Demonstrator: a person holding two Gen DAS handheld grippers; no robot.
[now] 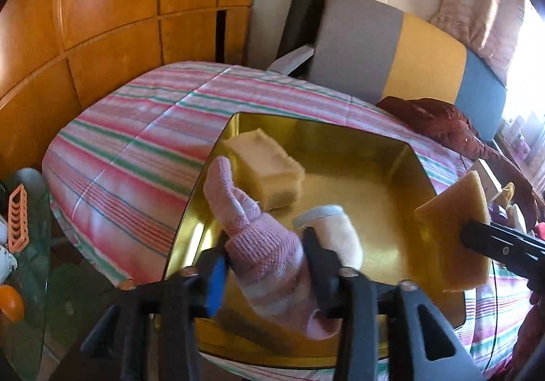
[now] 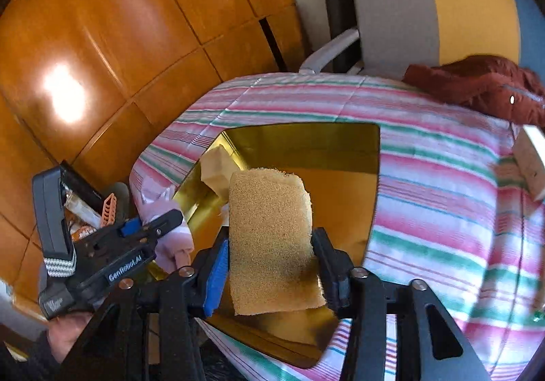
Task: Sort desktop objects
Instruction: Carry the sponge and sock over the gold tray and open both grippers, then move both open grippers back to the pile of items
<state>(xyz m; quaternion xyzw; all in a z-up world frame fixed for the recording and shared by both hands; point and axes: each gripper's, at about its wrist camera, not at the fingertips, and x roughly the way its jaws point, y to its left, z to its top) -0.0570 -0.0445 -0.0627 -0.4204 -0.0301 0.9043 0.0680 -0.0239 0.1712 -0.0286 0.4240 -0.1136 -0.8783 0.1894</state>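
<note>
Currently left claw (image 1: 265, 265) clamps the pink glove (image 1: 262, 238), right claw (image 2: 270, 265) clamps the sponge (image 2: 272, 244), both over the gold tin (image 1: 414, 156) on the striped desk (image 1: 136, 149). Risk: glove snags a finger on release, drags out.

Two sponges (image 1: 453, 227), one glove (image 1: 262, 241), seemingly.
</note>
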